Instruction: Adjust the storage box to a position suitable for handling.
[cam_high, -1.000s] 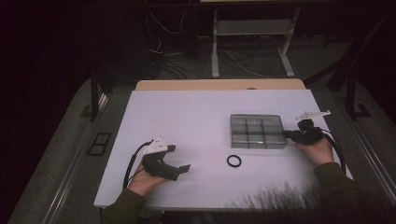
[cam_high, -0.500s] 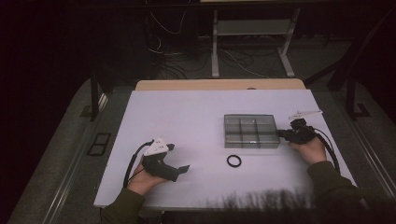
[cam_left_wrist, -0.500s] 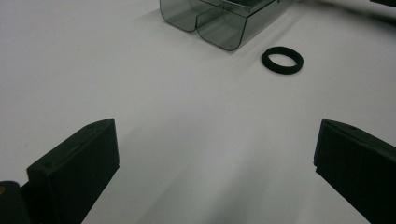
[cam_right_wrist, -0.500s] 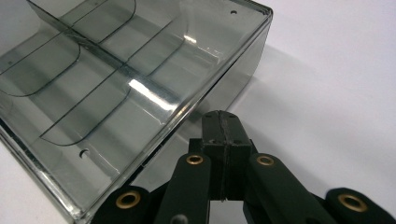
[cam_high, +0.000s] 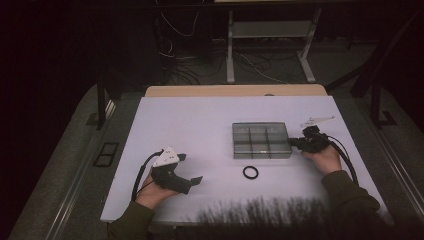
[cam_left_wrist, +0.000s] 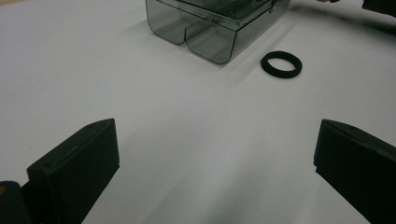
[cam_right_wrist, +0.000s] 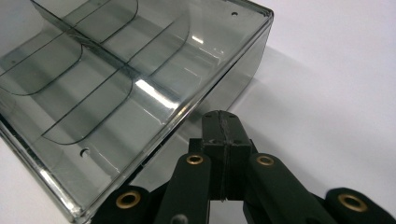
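Observation:
A smoky clear compartment box (cam_high: 261, 140) with its lid down lies on the white table (cam_high: 200, 120), right of the middle. My right gripper (cam_high: 292, 144) is shut with nothing between its jaws, and its tip rests against the box's right side wall. In the right gripper view the closed tips (cam_right_wrist: 220, 119) meet the box (cam_right_wrist: 107, 79) at its lower edge. A black ring (cam_high: 250, 172) lies flat just in front of the box. My left gripper (cam_high: 190, 168) rests at the front left, open and empty. In its own view the left gripper (cam_left_wrist: 215, 168) faces the box (cam_left_wrist: 219, 23) and the ring (cam_left_wrist: 281, 64).
A wooden strip (cam_high: 235, 90) runs along the table's far edge. Beyond it are cables and a metal stand (cam_high: 270, 45) on a dark floor. White table surface stretches between the left gripper and the box.
The right gripper has moved left with its shut tip against the box, and the box has slid left across the table. The left gripper and the ring have stayed in place.

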